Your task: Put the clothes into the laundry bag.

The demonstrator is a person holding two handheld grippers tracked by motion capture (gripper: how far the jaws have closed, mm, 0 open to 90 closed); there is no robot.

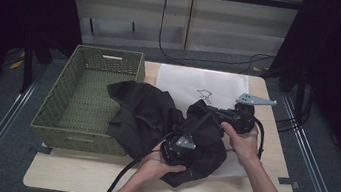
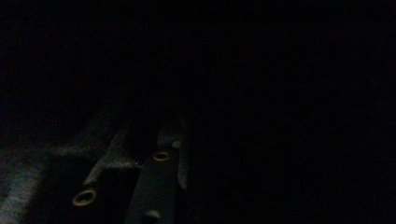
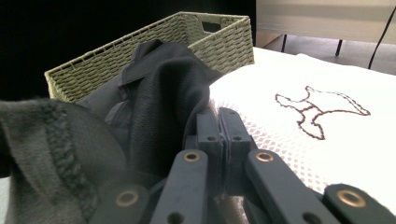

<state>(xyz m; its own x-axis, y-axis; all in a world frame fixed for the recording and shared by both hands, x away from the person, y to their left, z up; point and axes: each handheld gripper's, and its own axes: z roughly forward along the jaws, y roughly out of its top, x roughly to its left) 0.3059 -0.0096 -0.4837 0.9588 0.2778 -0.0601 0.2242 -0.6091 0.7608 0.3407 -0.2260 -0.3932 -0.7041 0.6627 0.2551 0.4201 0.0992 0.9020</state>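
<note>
Dark garment [image 1: 155, 119] drapes over green woven basket's [image 1: 55, 110] rim, spilling onto table.

Basket [image 1: 56, 105] wall blocks left; bare table [image 1: 226, 189] (near edge) lies free.

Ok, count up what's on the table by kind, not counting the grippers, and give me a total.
Dark garment: 1
Green woven basket: 1
White mesh cloth with an outline drawing: 1
Total: 3
</note>
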